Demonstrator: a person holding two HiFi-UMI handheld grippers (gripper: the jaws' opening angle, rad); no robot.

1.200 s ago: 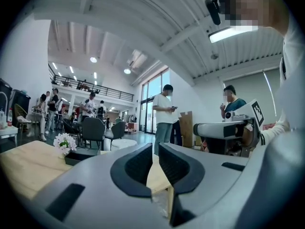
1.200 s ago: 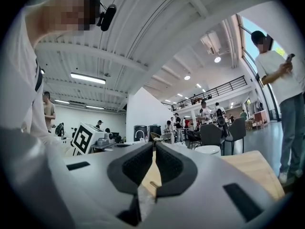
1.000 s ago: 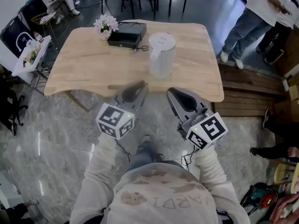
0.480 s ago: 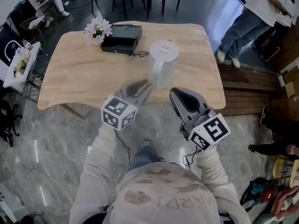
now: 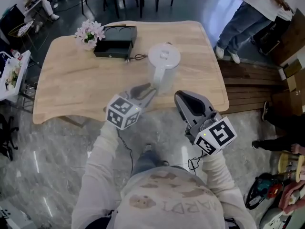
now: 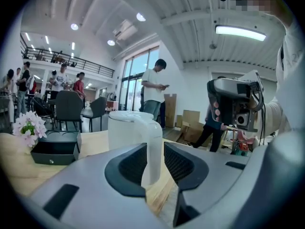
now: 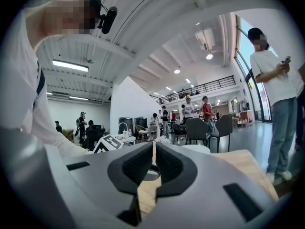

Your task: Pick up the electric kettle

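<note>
A white electric kettle (image 5: 163, 68) stands upright near the front edge of the wooden table (image 5: 71, 80). My left gripper (image 5: 149, 88) points at it from the table's edge. In the left gripper view, the kettle (image 6: 128, 130) fills the middle and its handle (image 6: 153, 149) shows in the gap between the jaws. The left gripper (image 6: 155, 152) is open; its jaws have just been opening and the pads press on nothing. My right gripper (image 5: 180, 96) hovers right of the kettle at the table edge. Its jaws (image 7: 153, 149) are shut with nothing between them.
At the back of the table stand a black box (image 5: 115, 42) with a cable (image 5: 138, 57) and a bunch of pale flowers (image 5: 87, 31). People (image 5: 243, 18) stand on a wooden platform (image 5: 252, 87) to the right. Chairs stand behind the table.
Both grippers have moved forward toward the table. The left one has come up to the kettle, and its jaws have opened. The right one stays shut.
</note>
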